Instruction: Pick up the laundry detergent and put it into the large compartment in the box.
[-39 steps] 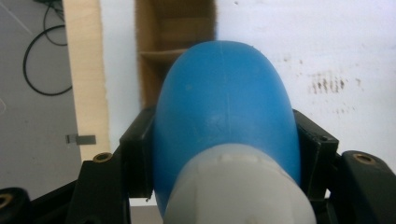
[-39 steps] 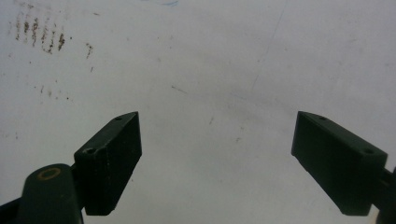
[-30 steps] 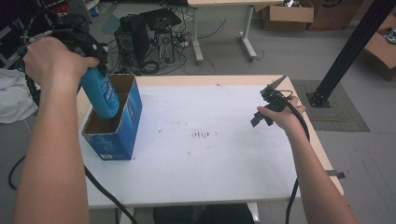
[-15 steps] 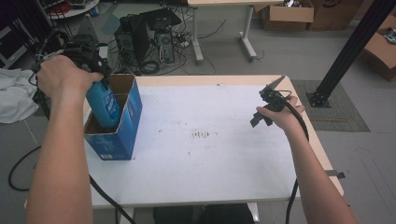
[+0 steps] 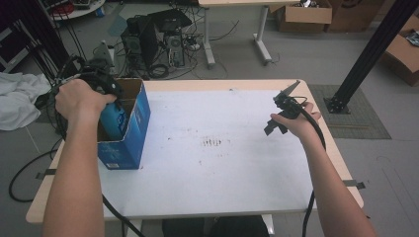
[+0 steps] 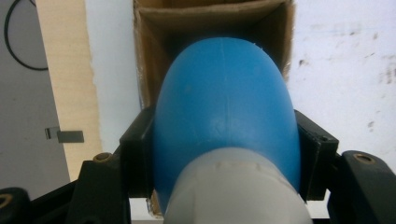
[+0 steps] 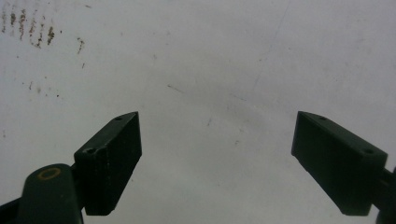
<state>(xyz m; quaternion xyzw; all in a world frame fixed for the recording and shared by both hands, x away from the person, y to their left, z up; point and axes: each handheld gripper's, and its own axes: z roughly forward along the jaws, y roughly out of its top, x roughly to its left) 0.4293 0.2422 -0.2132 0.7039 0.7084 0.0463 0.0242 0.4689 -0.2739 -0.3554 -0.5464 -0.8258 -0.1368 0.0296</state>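
**Blue bottle held inside the open box**

White worktop with wood edging spreads across the high view, a patch of dark specks near its centre. Blue cardboard box stands open-topped at its nine o'clock edge. Inside that box, partly below the rim, hangs a blue bottle with a pale grey end nearest the camera. The left gripper clamps it, one black jaw pressed to each flank of the bottle, and the left hand sits above the box opening. Over at three o'clock, well apart from the box, the right hand holds the right gripper above bare worktop, jaws spread wide with nothing between them.
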